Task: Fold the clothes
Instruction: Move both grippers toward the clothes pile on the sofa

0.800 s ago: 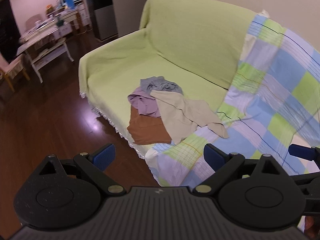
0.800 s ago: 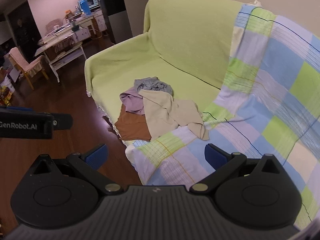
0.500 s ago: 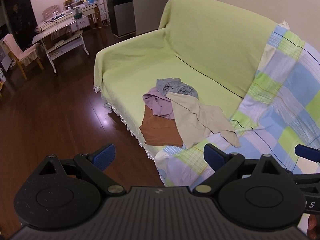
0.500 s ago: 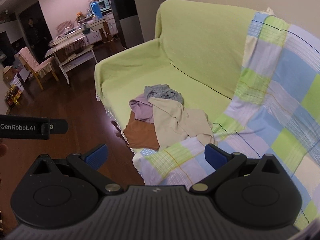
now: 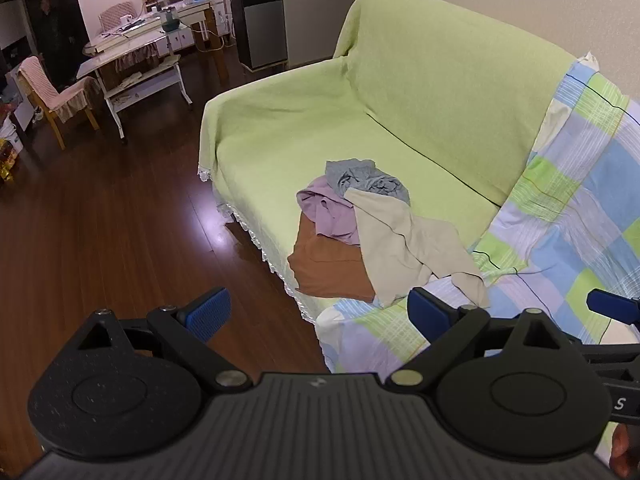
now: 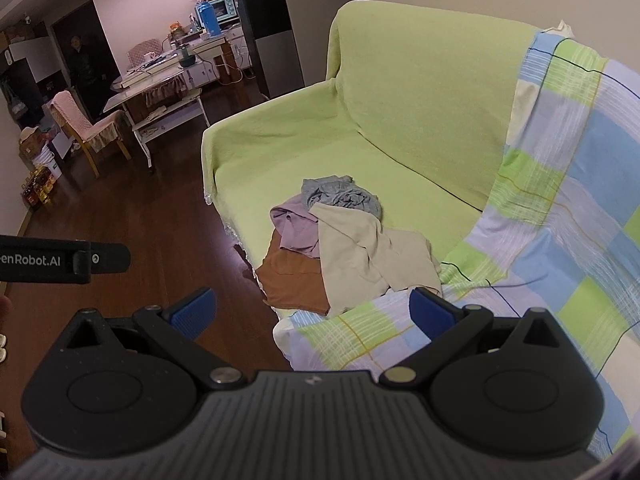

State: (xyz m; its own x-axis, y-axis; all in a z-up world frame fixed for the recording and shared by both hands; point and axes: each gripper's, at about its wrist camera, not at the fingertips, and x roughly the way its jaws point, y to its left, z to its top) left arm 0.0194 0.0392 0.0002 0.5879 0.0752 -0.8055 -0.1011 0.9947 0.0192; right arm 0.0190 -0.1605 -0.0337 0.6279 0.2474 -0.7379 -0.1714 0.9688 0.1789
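The clothes lie in a loose heap on the sofa (image 5: 280,148) seat, at its front edge, where the green cover meets the checked blanket (image 5: 560,248). A beige garment (image 5: 400,248) sprawls on top, with one end trailing onto the blanket. Under it sit a crumpled lilac piece (image 5: 328,212) and a bunched grey one (image 5: 360,178) toward the seat's back, and a brown garment (image 5: 328,268) lies flatter beneath them with its near end hanging over the front edge. None of them shows a fold; all four overlap.

What could go wrong: the pieces are tangled, so a pinch on the beige one may drag the lilac or grey one with it. The brown one already overhangs the front edge and could slip to the wooden floor (image 5: 100,220) if the heap is tugged forward. Soft cloth may also bunch between the jaws, so the pinch takes more than one layer.

The left gripper (image 5: 316,314) and the right gripper (image 6: 312,312) both hover short of the sofa's front edge, well apart from the heap, which lies ahead of them and slightly up the seat. Both sets of jaws stand wide and hold nothing; the blue pads are clear of any cloth.
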